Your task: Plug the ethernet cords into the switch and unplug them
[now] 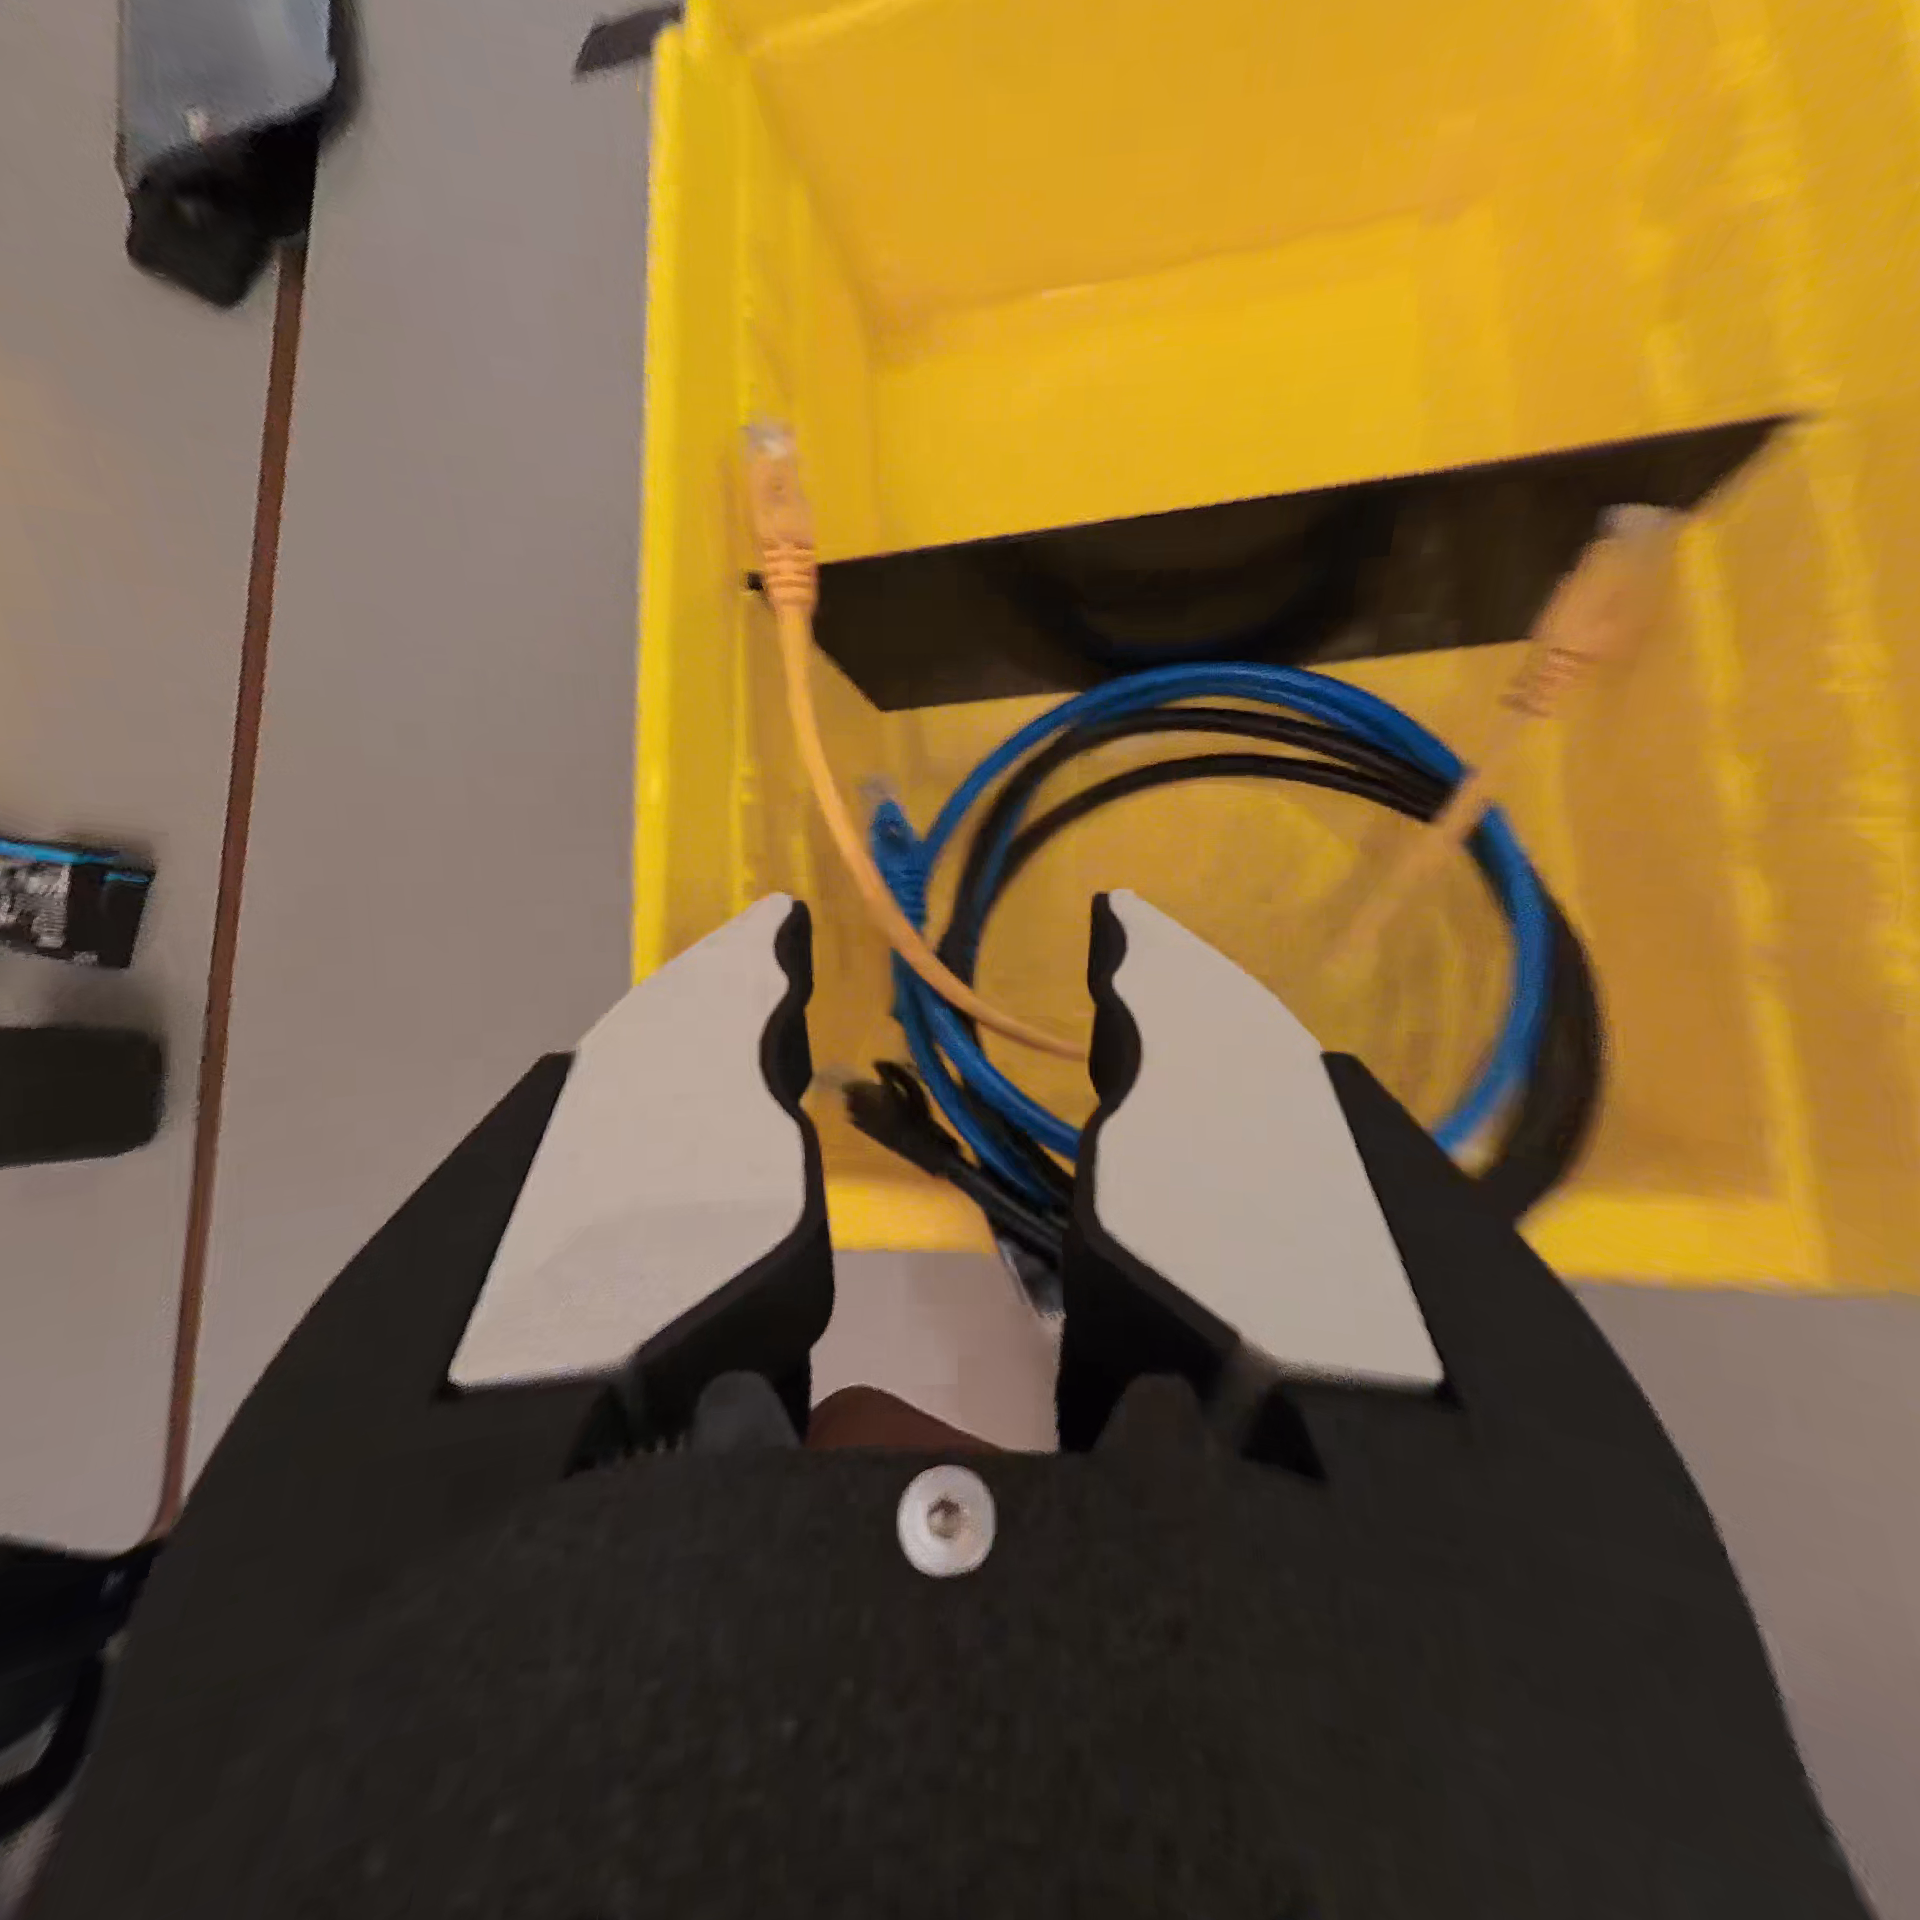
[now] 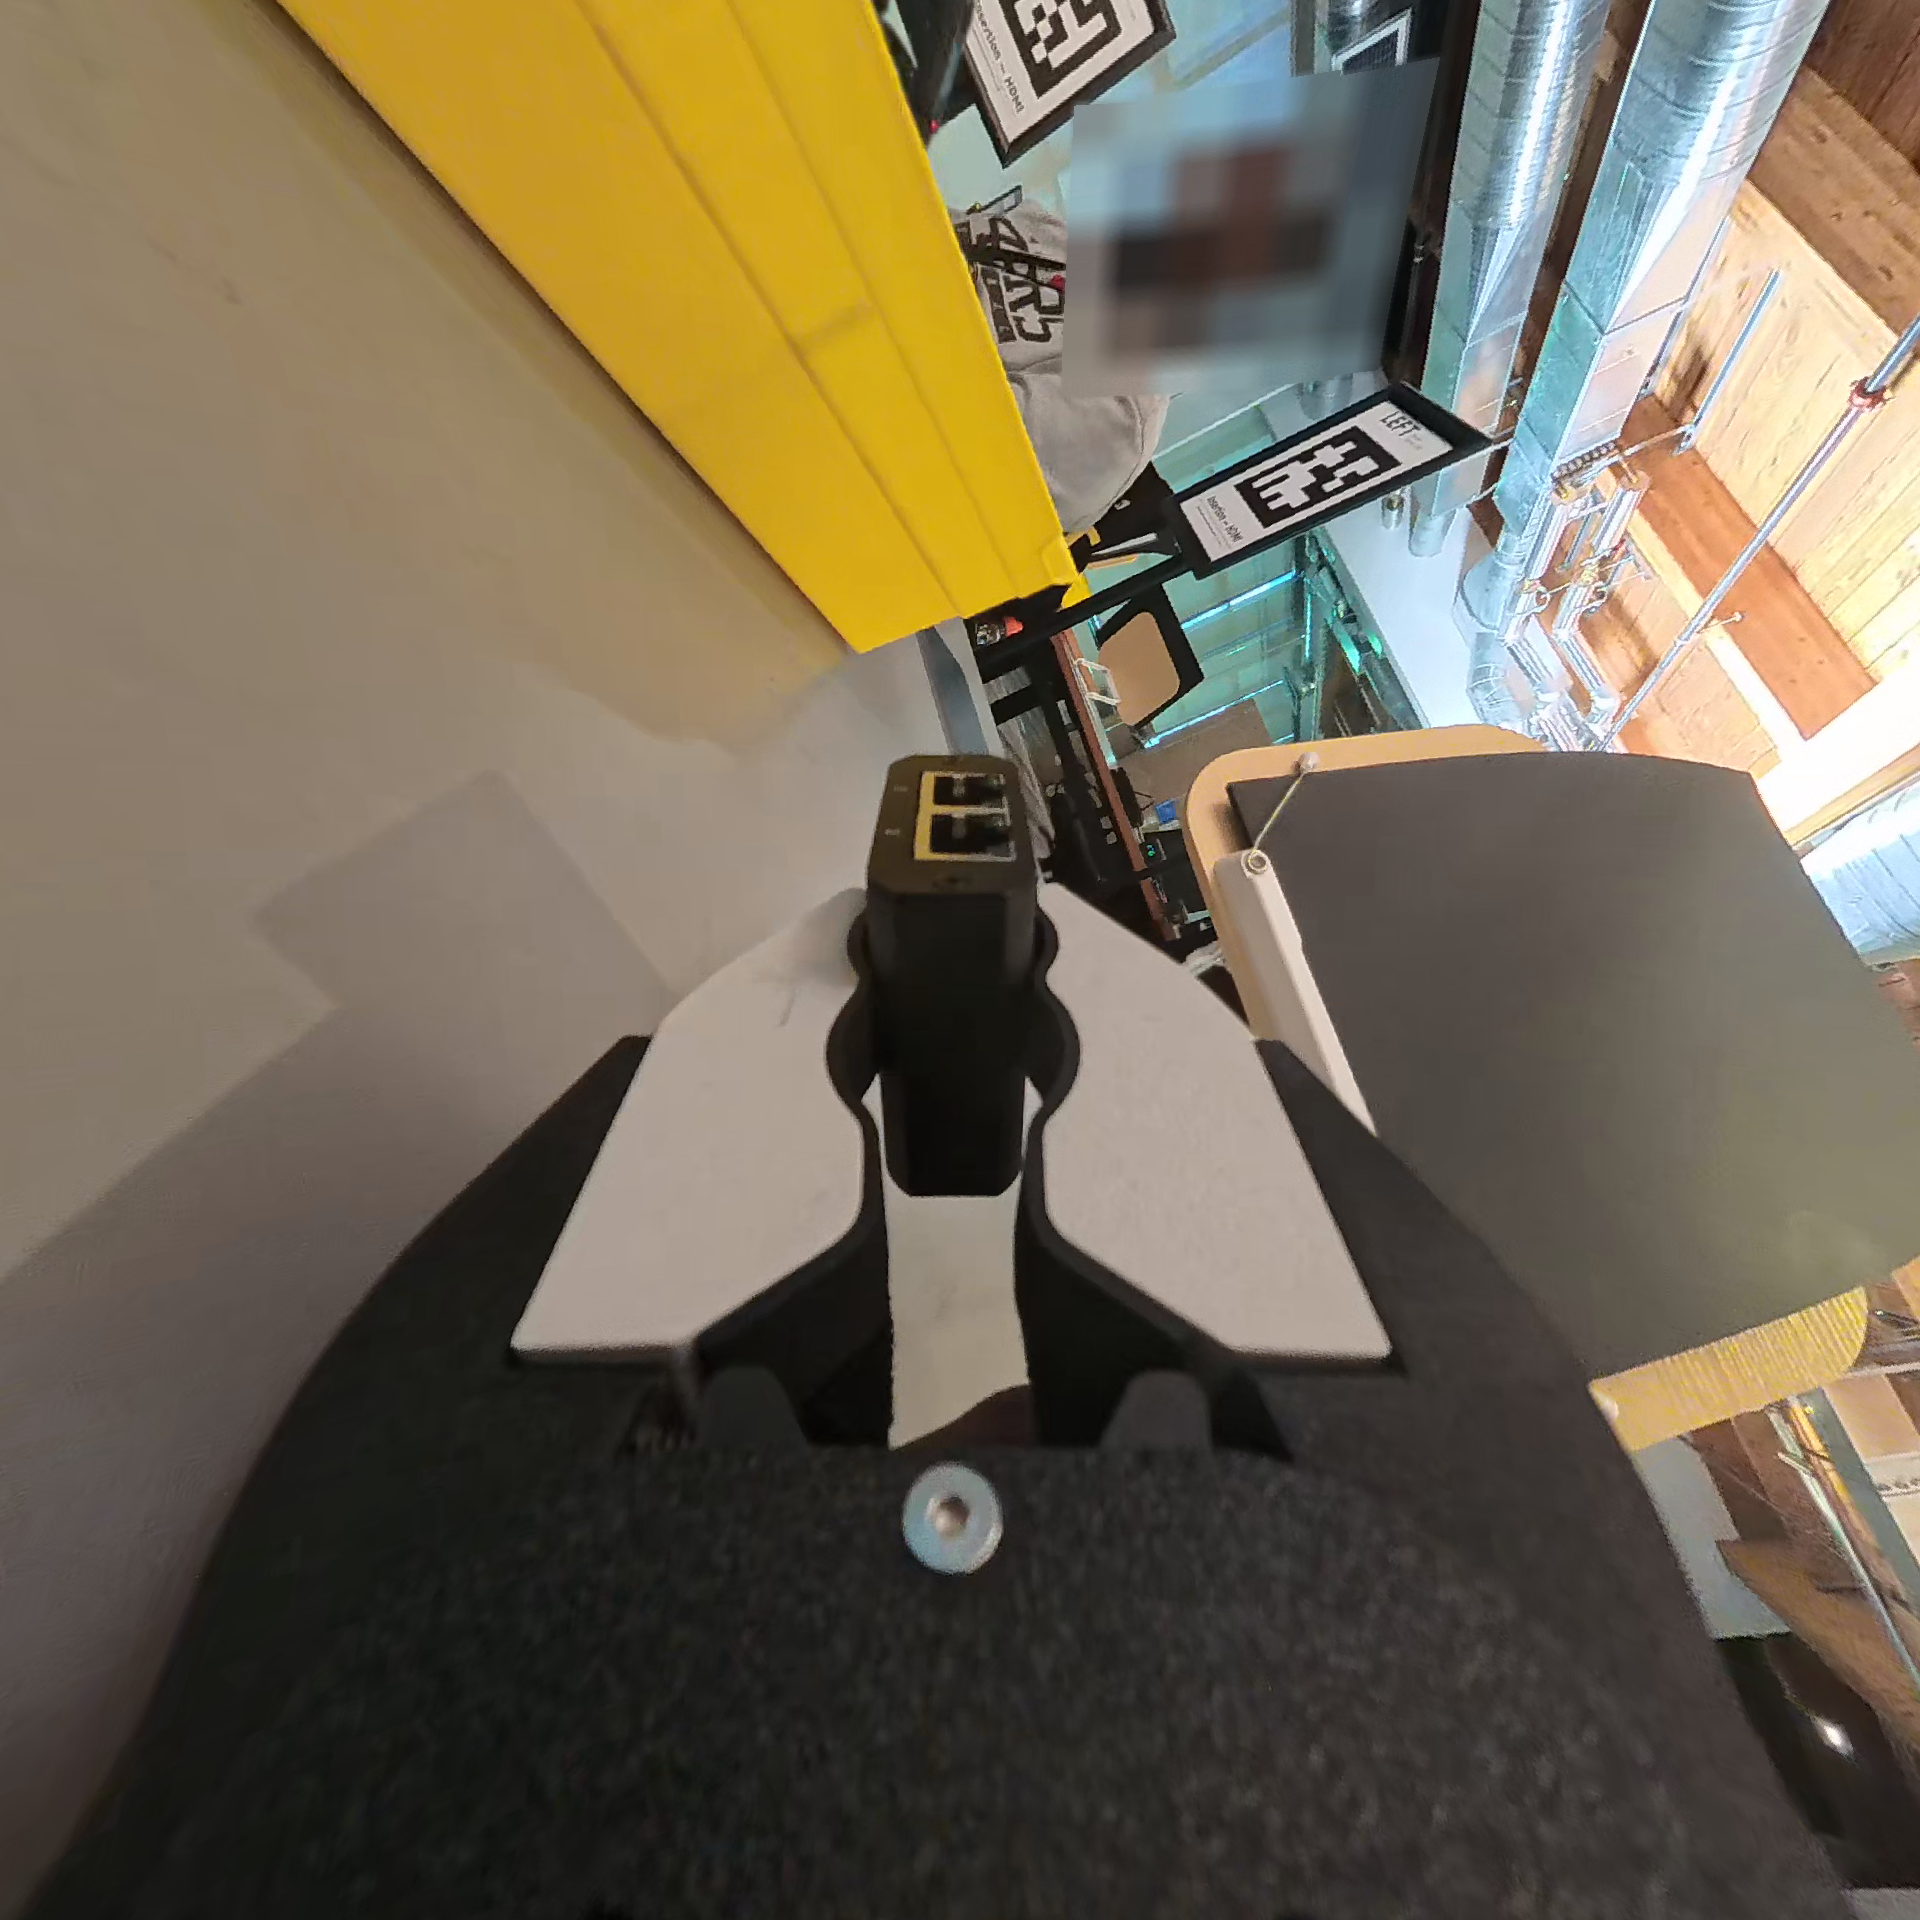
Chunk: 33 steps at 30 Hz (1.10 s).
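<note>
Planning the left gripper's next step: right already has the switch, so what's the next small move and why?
Probably lower the open left gripper into the yellow bin and close on the yellow cord near its plug. The right gripper already holds the switch, both ports empty, and that cord lies loose nearest the fingers.

Two white placards with black square marker codes (image 2: 1311,480) bore small print; a grey printed garment (image 2: 1023,281) carried lettering.
</note>
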Motion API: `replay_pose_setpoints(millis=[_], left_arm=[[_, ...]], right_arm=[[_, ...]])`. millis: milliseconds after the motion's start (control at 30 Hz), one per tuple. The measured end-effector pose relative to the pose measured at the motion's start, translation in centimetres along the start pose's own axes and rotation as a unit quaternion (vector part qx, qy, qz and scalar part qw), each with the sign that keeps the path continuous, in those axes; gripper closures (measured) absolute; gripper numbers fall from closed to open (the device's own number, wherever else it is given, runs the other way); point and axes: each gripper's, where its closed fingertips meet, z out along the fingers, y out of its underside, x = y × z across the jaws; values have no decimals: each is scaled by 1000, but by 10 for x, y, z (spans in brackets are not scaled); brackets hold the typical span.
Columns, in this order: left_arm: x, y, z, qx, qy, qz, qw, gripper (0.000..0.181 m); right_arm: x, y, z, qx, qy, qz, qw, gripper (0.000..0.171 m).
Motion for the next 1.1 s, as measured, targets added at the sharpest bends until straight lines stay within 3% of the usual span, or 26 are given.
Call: replay_pose_setpoints(millis=[100, 200, 267, 567, 767, 933, 1033, 1100], left_arm=[[-16, 2, 27, -49, -17, -22, 998, 134], [-29, 0, 36, -56, -64, -13, 996, 149], [-26, 2, 38, -61, -76, 4, 995, 169], [-35, -12, 28, -16, -123, 29, 992, 176], [-44, -63, -48, 85, -141, 54, 985, 177], [-29, -109, -157, 206, -134, 61, 967, 177], [14, -126, -219, 291, -33, 41, 955, 177], [55, -119, -229, 293, 48, 41, 954, 177]], right_arm=[[1, 1, -1, -2, -3, 11, 1000, 147], [0, 2, 0, -3, -10, 18, 1000, 147], [-2, 2, 1, -4, -16, 19, 1000, 147], [-2, 4, 1, -9, -16, 18, 1000, 147], [0, 5, 1, -9, -11, 23, 1000, 147], [2, 5, 1, -8, -8, 23, 1000, 147], [6, 4, 0, -3, 1, 31, 1000, 147], [12, 2, -2, 5, 12, 42, 999, 147]])
